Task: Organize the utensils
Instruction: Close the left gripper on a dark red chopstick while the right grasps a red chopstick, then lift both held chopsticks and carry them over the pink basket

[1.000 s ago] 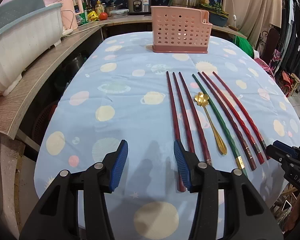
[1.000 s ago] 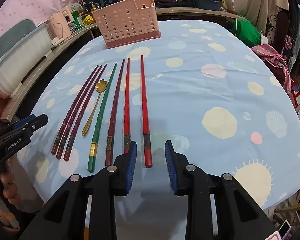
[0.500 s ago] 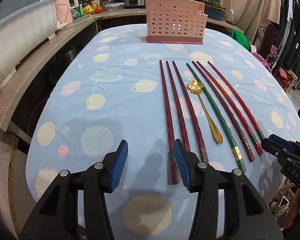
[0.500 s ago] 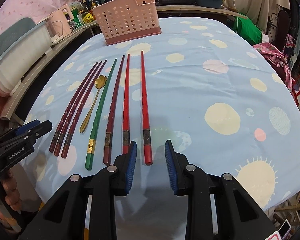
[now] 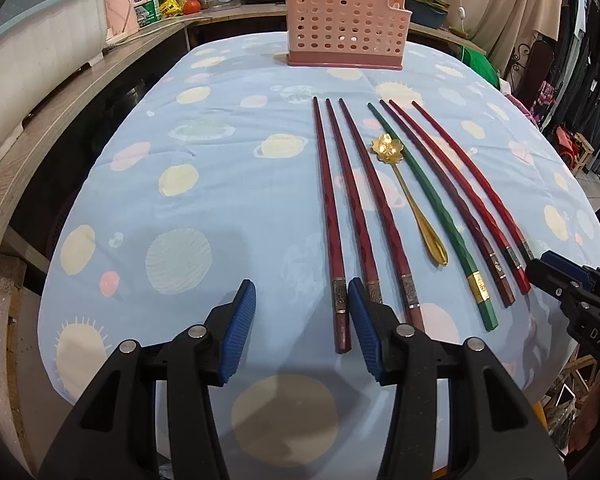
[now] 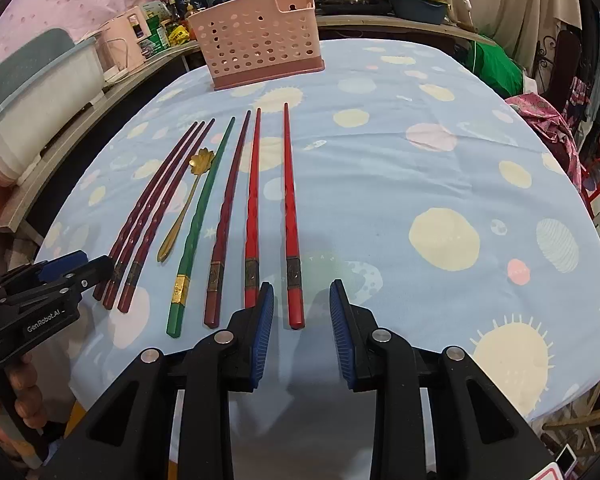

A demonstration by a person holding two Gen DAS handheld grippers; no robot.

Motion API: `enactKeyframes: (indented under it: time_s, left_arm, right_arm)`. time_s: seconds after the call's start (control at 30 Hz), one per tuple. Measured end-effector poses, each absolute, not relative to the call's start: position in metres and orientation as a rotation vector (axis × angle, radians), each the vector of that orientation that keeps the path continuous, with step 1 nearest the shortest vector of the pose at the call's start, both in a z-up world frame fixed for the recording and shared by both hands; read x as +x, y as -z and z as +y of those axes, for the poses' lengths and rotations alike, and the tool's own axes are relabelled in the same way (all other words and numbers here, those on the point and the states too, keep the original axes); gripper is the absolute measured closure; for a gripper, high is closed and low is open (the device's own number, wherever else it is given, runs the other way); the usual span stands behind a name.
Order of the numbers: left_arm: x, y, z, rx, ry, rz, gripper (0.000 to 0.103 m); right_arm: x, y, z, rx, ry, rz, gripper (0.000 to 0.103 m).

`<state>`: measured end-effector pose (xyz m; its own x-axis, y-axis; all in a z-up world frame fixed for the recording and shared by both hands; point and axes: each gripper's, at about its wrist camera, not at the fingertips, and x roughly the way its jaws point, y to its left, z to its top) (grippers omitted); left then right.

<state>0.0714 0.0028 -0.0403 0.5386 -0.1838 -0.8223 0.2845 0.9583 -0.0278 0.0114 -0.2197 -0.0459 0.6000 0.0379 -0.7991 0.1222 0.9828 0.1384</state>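
Several chopsticks lie side by side on the blue spotted tablecloth (image 5: 227, 184): three dark red ones (image 5: 330, 208) on the left, a green one (image 5: 432, 204), then red ones (image 6: 289, 200). A golden flower-headed spoon (image 5: 414, 200) lies among them. The pink perforated basket (image 5: 344, 28) stands at the far end. My left gripper (image 5: 302, 320) is open, and the near end of the leftmost dark red chopstick lies between its pads, untouched. My right gripper (image 6: 302, 324) is open over the near end of the rightmost red chopstick.
A wooden counter (image 5: 59, 120) runs along the left with a white tub (image 5: 31, 60), bottles and pots. Clothes racks (image 5: 580, 60) stand to the right. A hand (image 6: 23, 396) holds the left gripper's handle (image 6: 59, 276) at the near table edge.
In the left wrist view the chopsticks have slid up the frame and their near ends now show: my left gripper has drawn back a little. The right gripper has kept still.
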Motion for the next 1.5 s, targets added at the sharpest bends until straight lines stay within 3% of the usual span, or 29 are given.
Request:
enactKeyframes:
  time_s: [0.37,0.5,0.67,1.03,1.5]
  left_arm:
    - [0.07,0.042,0.001,0.124,0.277,0.96,0.06]
    - [0.069,0.042,0.002,0.128,0.28,0.957,0.078]
    - [0.069,0.041,0.003,0.116,0.298,0.963,0.095]
    - [0.069,0.033,0.004,0.106,0.294,0.988,0.096]
    - [0.078,-0.033,0.018,0.021,0.277,0.954,0.096]
  right_arm:
    - [0.01,0.047,-0.216,0.154,0.058,0.917,0.075]
    - [0.009,0.048,-0.215,0.14,0.068,0.909,0.079]
    - [0.008,0.048,-0.218,0.132,0.081,0.906,0.091]
    - [0.01,0.037,-0.218,0.149,0.058,0.907,0.095]
    - [0.016,-0.031,-0.234,0.199,0.039,0.793,0.096]
